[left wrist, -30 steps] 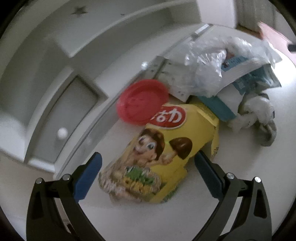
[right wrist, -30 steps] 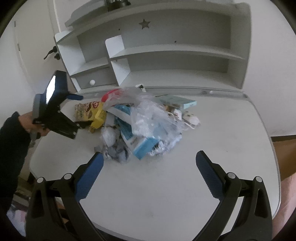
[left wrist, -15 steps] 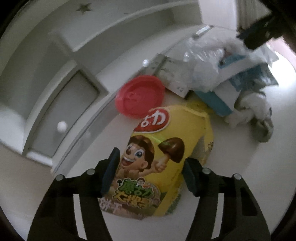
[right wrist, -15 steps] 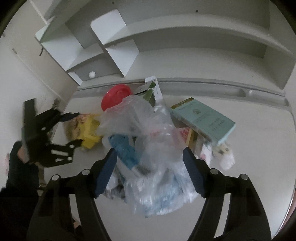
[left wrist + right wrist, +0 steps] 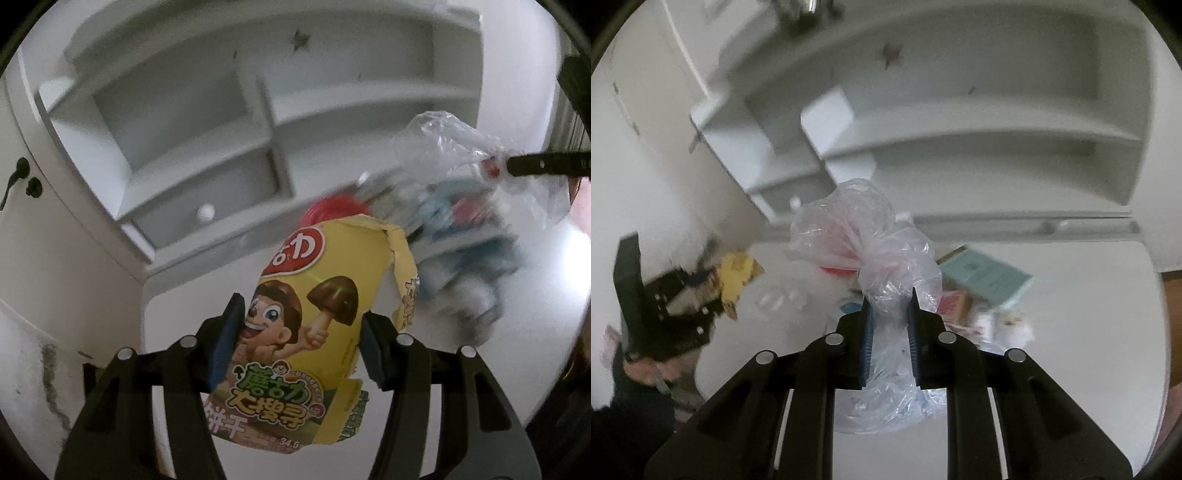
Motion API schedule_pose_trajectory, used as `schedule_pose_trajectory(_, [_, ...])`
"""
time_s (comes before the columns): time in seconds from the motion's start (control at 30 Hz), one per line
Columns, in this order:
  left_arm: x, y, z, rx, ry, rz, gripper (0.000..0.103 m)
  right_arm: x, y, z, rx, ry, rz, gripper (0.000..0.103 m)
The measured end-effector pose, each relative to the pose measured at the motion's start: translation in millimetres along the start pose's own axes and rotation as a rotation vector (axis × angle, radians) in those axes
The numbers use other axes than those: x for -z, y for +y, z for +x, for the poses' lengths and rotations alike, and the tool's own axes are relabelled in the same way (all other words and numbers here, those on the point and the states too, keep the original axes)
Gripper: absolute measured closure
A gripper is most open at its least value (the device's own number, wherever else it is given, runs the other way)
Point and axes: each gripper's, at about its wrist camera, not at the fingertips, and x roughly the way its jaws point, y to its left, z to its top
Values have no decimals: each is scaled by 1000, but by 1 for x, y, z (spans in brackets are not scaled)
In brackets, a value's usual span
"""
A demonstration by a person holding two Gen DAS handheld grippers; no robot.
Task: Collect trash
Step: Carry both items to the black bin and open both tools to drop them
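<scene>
A yellow snack box (image 5: 317, 317), printed with a cartoon boy and a mushroom, hangs above the white desk (image 5: 532, 295), clenched across its middle between the blue pads of the left gripper (image 5: 301, 336). Its torn top flap curls away toward the rest of the litter. To its right a clear plastic bag (image 5: 890, 266) is bunched and pinched between the nearly closed pads of the right gripper (image 5: 889, 336), its crumpled upper part ballooning above the fingers and its tail trailing below them. In the left wrist view the same bag is stretched from that gripper's black fingertip, apparently lifted off the pile.

Collection looks to be at an early stage: two pieces are in hand, neither visibly dropped anywhere, and no bin or sack for the trash appears in either view. It may be that the clear bag is meant to receive the rest; the pictures do not settle that.

On the desk remain a red round lid (image 5: 332, 208) behind the box, a blurred blue-and-white wrapper (image 5: 476, 254) with pale crumpled paper beside it, a pale green booklet (image 5: 988, 277) and some small red and white scraps near it. Behind stands a grey shelf unit (image 5: 960, 122) with a star cut-out. A dark sleeve (image 5: 624, 424) shows at the lower left of the right wrist view.
</scene>
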Motion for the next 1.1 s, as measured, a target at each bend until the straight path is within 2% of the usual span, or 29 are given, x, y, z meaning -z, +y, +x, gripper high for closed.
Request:
schedule_pose_trajectory(0.1, [-16, -43, -14, 65, -47, 4, 46, 22, -30, -49, 13, -86, 58, 87])
schedule_pose_trajectory(0.17, [-28, -87, -23, 123, -88, 33, 46, 41, -55, -84, 39, -133, 106, 87])
schedule_pose_trajectory(0.3, [-47, -196, -27, 301, -126, 117, 46, 110, -125, -167, 203, -242, 246, 87])
schedule_pose_trajectory(0.37, [-50, -266, -27, 428, -121, 172, 46, 161, -162, -211, 329, -297, 341, 87])
schedule_pose_trajectory(0.43, [-50, -329, -23, 540, -90, 220, 46, 211, -197, -245, 446, -315, 437, 87])
schedule_pose_trajectory(0.6, [-28, -485, -11, 754, 5, 362, 46, 349, -279, -308, 666, -302, 729, 87])
schedule_pose_trajectory(0.67, [-8, -551, -1, 823, 61, 418, 46, 395, -303, -316, 694, -283, 834, 87])
schedule_pose_trajectory(0.7, [0, -572, 5, 844, 88, 435, 46, 425, -318, -318, 709, -266, 909, 87])
schedule_pose_trajectory(0.77, [23, -625, 29, 884, 203, 464, 46, 463, -338, -314, 718, -240, 997, 87])
schedule_pose_trajectory(0.8, [32, -639, 39, 901, 241, 473, 46, 479, -347, -310, 720, -228, 1037, 87])
schedule_pose_trajectory(0.83, [44, -659, 50, 906, 273, 492, 46, 498, -358, -305, 715, -221, 1086, 87])
schedule_pose_trajectory(0.9, [64, -685, 74, 871, 303, 539, 46, 532, -380, -290, 690, -195, 1184, 87])
schedule_pose_trajectory(1.03, [98, -723, 116, 841, 403, 563, 46, 563, -406, -256, 643, -135, 1273, 86])
schedule_pose_trajectory(1.1, [111, -732, 129, 830, 431, 567, 46, 562, -419, -236, 621, -107, 1298, 86])
